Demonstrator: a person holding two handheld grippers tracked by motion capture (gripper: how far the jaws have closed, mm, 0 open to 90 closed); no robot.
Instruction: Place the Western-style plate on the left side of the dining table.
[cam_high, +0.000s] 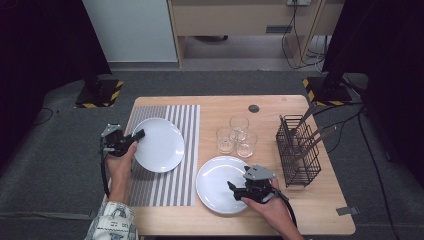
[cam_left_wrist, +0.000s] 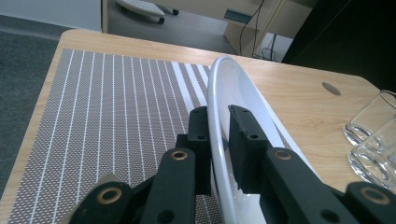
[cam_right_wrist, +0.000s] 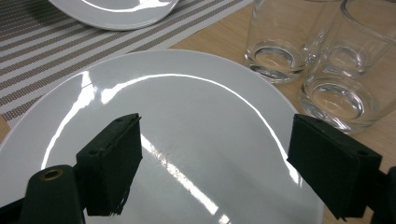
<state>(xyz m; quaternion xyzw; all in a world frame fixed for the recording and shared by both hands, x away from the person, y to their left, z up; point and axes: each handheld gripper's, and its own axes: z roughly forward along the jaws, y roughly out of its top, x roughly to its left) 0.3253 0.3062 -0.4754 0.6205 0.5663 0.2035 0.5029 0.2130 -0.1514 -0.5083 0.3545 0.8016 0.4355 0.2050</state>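
Wooden table (cam_high: 280, 107) seen from above, with the striped placemat (cam_high: 165, 190) as reference. Left tongs (cam_high: 131, 138) sit at the placemat's left edge, their jaws closed onto the rim of the far plate (cam_high: 161, 145), one jaw above and one below it; in the left gripper view (cam_left_wrist: 219, 135) the rim (cam_left_wrist: 215, 93) stands nearly on edge between the jaws, lifted clear of the mat. Right tongs (cam_high: 239, 190) hang over the near plate (cam_high: 215, 182), which lies off the placemat's right edge on bare wood; in the right gripper view (cam_right_wrist: 215, 163) the jaws stand wide apart with nothing between them, the plate (cam_right_wrist: 187, 121) spread below. Three empty glasses (cam_high: 237, 135) cluster to the right of the placemat, beyond the near plate. A black wire rack (cam_high: 298, 150) holding utensils stands farther right, near the table's edge.
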